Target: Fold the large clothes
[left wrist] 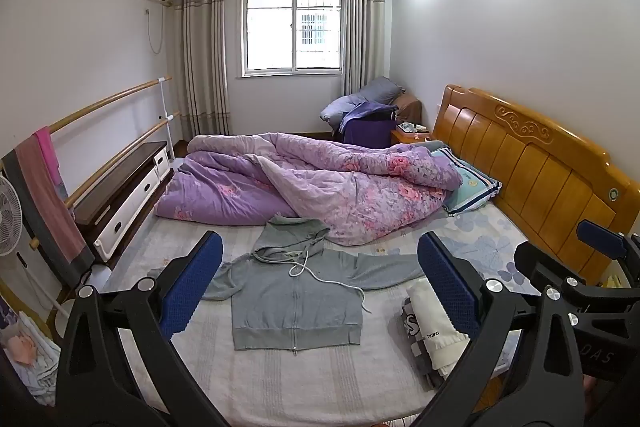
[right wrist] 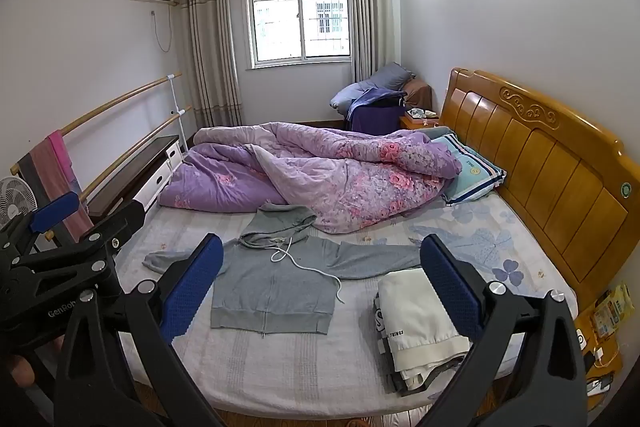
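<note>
Left wrist view shows the left gripper held above the bed, its fingers spread wide with nothing between them. A grey zip hoodie lies flat, front up, sleeves out, on the mattress, its hood touching the purple floral duvet. Just right sits a stack of folded clothes. The right gripper hovers likewise agape, empty.

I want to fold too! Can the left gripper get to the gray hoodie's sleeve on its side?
Probably yes. The left gripper is open and empty above the bed, and the gray hoodie lies flat with that sleeve spread out, nothing on it.
</note>
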Available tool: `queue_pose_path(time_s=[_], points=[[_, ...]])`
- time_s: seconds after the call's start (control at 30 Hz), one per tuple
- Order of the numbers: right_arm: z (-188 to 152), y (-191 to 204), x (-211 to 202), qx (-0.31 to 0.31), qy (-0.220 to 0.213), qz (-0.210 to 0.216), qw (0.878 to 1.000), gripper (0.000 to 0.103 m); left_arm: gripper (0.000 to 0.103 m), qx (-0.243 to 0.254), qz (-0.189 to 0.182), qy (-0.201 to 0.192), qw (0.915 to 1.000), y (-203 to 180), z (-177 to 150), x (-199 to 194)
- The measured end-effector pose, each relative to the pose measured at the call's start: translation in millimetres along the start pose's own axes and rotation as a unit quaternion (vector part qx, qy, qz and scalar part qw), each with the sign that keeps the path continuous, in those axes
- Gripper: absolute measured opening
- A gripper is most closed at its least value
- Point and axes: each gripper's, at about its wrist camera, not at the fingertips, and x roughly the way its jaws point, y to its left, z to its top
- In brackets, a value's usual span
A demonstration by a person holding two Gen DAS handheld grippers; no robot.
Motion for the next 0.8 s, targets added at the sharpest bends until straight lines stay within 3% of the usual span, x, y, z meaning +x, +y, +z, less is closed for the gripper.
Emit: queue_pose_path(time_s=[0.8], points=[[-0.1,-0.1,0.0,0.001,-0.001,0.0,1.0,0.095,0.098,0.001,0.001,-0.003,1.0,0.1,-0.1,-0.2]])
